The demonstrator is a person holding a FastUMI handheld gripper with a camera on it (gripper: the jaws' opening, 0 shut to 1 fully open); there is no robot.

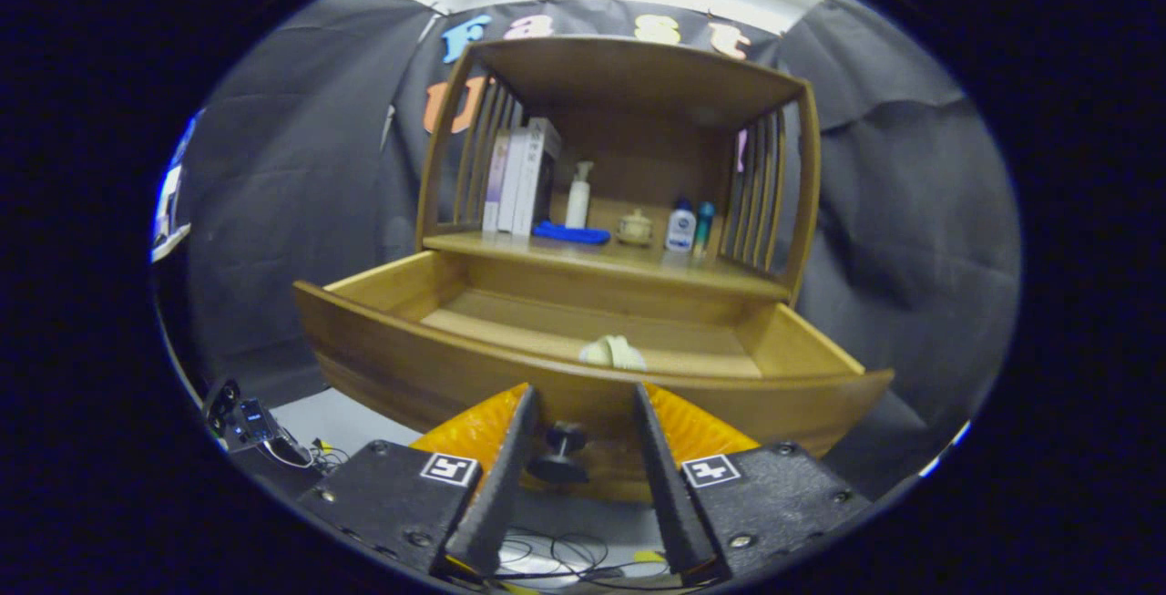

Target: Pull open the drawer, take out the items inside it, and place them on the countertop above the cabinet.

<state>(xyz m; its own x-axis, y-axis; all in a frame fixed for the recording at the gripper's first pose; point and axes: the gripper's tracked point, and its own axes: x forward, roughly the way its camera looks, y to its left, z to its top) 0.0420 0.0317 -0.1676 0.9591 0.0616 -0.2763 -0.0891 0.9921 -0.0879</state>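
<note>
The wooden cabinet's drawer (428, 353) stands pulled out toward me, its front panel curving across just ahead of the fingers. A black knob (565, 440) on that front sits between my two fingers, with gaps on both sides. My gripper (581, 394) is open and touches nothing. Inside the drawer, near its front wall, lies a pale cream, rounded item (612, 353), partly hidden by the panel. Above the drawer is the countertop shelf (629, 262).
On the countertop stand three white books (519, 178), a white pump bottle (578, 197), a blue cloth (571, 232), a small tan jar (635, 228) and two small bottles (681, 224). Slatted sides and a wooden roof enclose the shelf. A black device (244, 417) and cables lie on the floor.
</note>
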